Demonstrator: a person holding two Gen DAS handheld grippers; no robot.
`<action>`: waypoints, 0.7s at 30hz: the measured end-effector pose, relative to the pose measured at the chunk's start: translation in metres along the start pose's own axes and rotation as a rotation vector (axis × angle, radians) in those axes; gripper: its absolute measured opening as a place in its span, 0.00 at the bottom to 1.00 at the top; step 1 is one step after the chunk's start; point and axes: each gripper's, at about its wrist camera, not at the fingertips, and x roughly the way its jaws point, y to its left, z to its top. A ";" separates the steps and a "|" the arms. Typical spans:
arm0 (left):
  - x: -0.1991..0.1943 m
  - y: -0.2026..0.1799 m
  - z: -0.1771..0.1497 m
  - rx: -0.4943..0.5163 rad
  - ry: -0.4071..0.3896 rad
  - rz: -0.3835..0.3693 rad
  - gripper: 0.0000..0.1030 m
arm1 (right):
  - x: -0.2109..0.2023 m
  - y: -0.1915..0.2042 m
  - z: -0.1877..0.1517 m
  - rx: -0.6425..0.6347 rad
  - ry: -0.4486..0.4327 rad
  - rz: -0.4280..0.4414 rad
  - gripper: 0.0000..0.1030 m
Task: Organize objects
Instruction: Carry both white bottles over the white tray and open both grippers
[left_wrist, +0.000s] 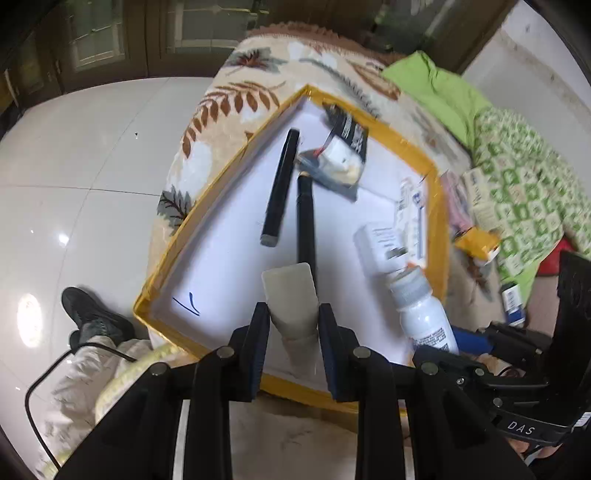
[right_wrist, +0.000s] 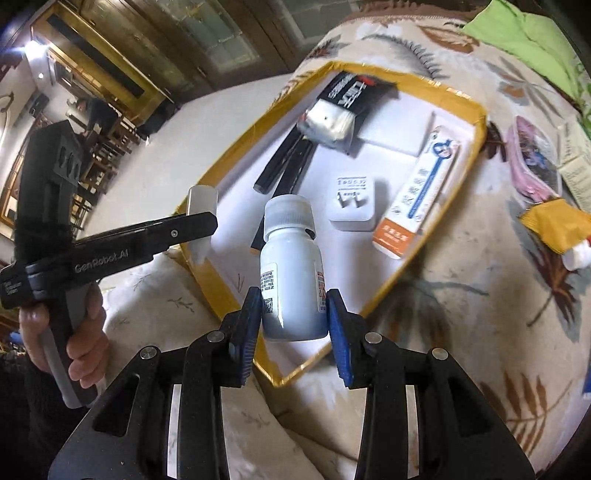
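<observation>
We've got a table (right_wrist: 461, 314) draped in a beige cloth with a leaf print, sitting on a glossy white tiled floor (left_wrist: 92, 166), with dark wood-framed glass doors (left_wrist: 110, 37) at the back of the room. A green cloth (left_wrist: 443, 81) is bunched at the far end.

On the cloth sits a shallow yellow-rimmed tray (right_wrist: 384, 291) with a white bottom. In it: two black sticks (left_wrist: 282, 184) lying side by side with their long axes running away from us, a black-and-white packet (right_wrist: 340, 107), a white plug adapter (right_wrist: 352, 199) and an orange-and-white carton (right_wrist: 417, 206) along the far rim.

Our left tool (left_wrist: 293, 325) is clamped on a pale squeeze tube (left_wrist: 291, 295), flat crimped end pointing out ahead over the tray. Our right tool (right_wrist: 293, 321) grips a white bottle (right_wrist: 291, 273) by its base, cap pointing forward over the tray's near corner.
</observation>
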 end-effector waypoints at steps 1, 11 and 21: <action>0.004 0.001 0.002 0.009 0.013 0.006 0.25 | 0.004 -0.001 0.002 0.001 0.008 -0.003 0.34; 0.029 0.013 0.012 0.006 0.092 0.003 0.25 | 0.026 0.001 0.003 0.007 0.037 -0.032 0.34; 0.041 0.013 0.014 0.007 0.129 0.038 0.25 | 0.035 0.006 0.005 -0.008 0.035 -0.072 0.34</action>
